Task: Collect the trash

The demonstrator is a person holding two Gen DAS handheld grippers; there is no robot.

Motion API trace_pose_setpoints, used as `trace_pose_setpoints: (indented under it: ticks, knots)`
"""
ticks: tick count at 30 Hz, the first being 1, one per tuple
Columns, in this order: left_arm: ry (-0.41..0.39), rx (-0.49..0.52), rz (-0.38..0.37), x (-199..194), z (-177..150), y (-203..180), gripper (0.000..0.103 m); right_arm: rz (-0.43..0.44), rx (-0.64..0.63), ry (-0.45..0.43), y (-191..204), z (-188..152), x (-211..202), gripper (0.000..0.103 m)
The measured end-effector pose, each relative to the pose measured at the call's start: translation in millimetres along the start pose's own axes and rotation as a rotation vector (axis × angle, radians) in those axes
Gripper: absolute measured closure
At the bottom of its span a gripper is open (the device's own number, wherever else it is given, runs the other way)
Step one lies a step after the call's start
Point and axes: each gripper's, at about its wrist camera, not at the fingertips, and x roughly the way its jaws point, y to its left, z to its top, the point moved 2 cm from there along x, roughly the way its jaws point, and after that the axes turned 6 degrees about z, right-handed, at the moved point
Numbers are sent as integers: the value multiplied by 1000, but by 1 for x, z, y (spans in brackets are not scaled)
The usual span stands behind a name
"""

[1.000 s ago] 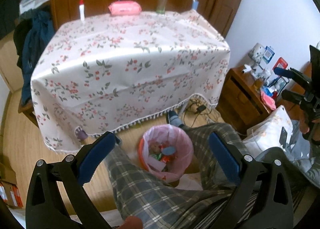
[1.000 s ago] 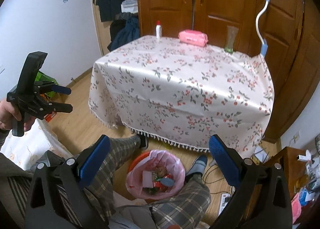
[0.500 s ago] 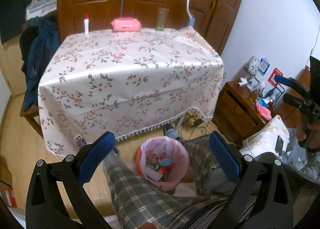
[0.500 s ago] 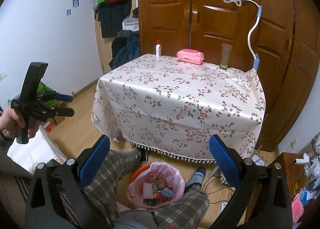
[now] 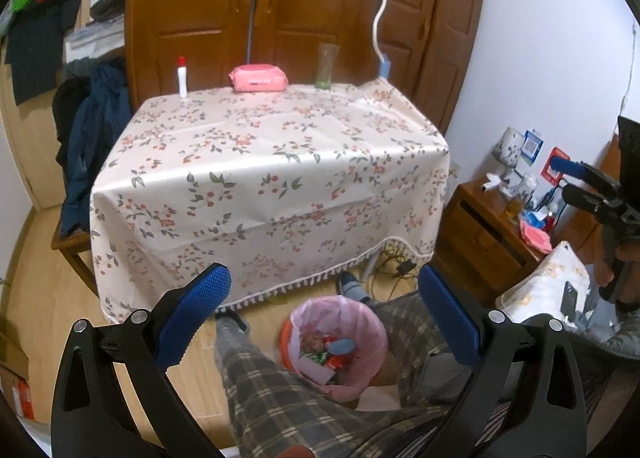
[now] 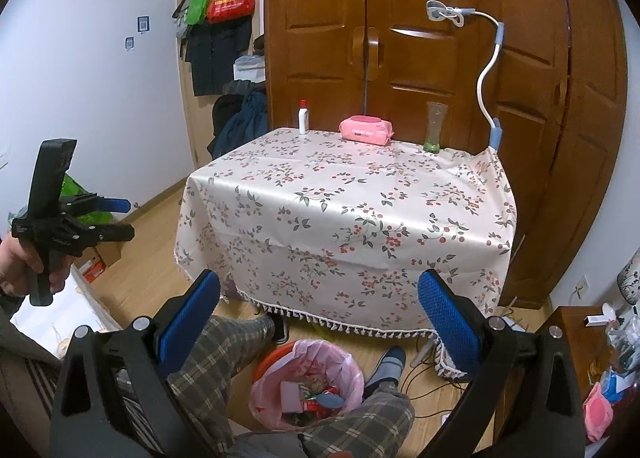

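Note:
A red bin with a pink liner [image 5: 374,324] stands on the floor between a person's plaid-trousered legs, holding wrappers and scraps of trash. My left gripper [image 5: 320,298] is held above it, open and empty; in the right wrist view the left gripper [image 6: 126,219] is at the left, held in a hand. The right gripper [image 6: 320,310] is also open and empty, above the bin [image 6: 350,364]. At the right edge of the left wrist view the right gripper [image 5: 562,178] juts in. The flowered tablecloth [image 5: 260,162] shows no loose trash.
At the table's [image 6: 348,186] far edge stand a white bottle [image 6: 303,117], a pink wipes pack [image 6: 366,131], a glass vase [image 6: 434,132] and a gooseneck holder [image 6: 486,70]. Behind is a wooden wardrobe [image 6: 420,38]. A cluttered nightstand [image 5: 492,226] is at the right, cables [image 5: 394,272] under the table.
Both grippers have lifted and tilted upward: the table and bin sit lower and smaller in each view, and more of the wardrobe shows. Both stay open and empty.

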Motion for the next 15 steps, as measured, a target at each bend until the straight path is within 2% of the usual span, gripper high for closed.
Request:
trace_pose_setpoints:
  ticks: [10, 15]
  knots:
    - [-34, -39, 7, -4, -5, 1, 6, -2, -5, 5, 2, -9, 1, 5]
    - [-53, -26, 8, -9, -6, -2, 6, 8, 9, -1, 2, -14, 1, 5]
